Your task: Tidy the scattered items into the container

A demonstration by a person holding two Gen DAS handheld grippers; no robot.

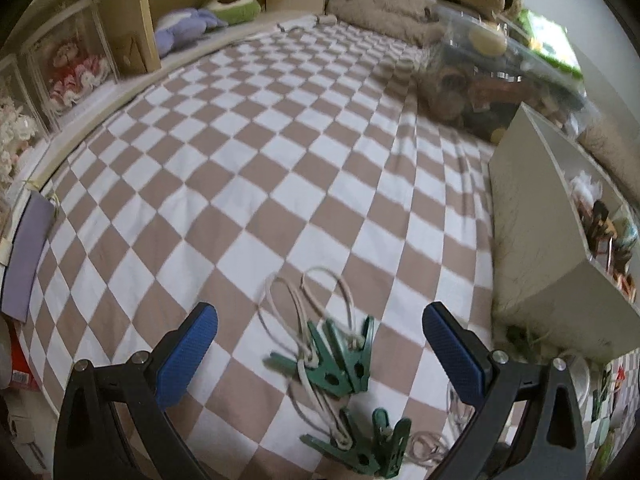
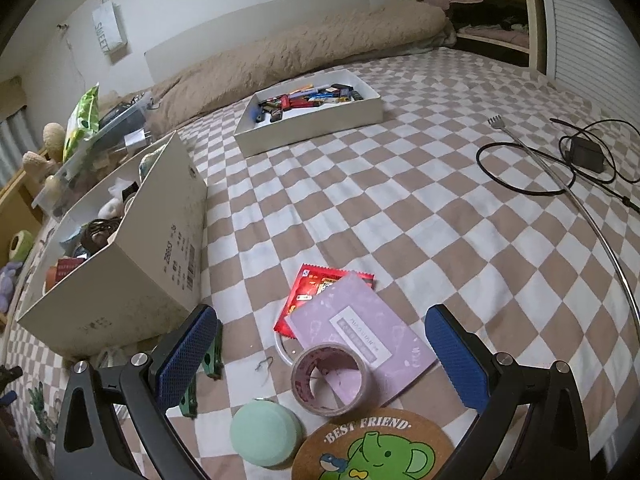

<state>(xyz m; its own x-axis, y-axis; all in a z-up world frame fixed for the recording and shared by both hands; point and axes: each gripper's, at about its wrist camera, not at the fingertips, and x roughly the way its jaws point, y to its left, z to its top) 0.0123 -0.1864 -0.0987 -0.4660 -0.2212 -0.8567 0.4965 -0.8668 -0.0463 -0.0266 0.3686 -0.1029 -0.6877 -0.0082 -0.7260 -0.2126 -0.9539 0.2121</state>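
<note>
The left gripper (image 1: 320, 354) is hanging over the checked bed (image 1: 248, 168) with its 2 blue pads spread wide and nothing between them, likely so the jaws can drop around a loose bundle. That bundle, the green pegs (image 1: 340, 364) strung on pale cord (image 1: 304, 304), is lying directly ahead, in the gap between the pads but lower, touching neither. More pegs are lying nearer the camera. The box (image 1: 532, 248) is standing just to the right, open side up and already holding small things, so the carry looks short.

The right gripper (image 2: 322, 354) is also hovering spread and empty, probably waiting its turn. Below it the tape (image 2: 330, 384) is resting on the purple booklet (image 2: 360, 336), which is overlapping a red packet (image 2: 316, 288). A mint puck (image 2: 264, 438) and a cork coaster (image 2: 376, 448) are sitting closer in. The tape is lying roughly centred between the pads. From here the box (image 2: 132, 248) is standing near on the left. A flat tray (image 2: 312, 120) of small items is sitting farther back.
</note>
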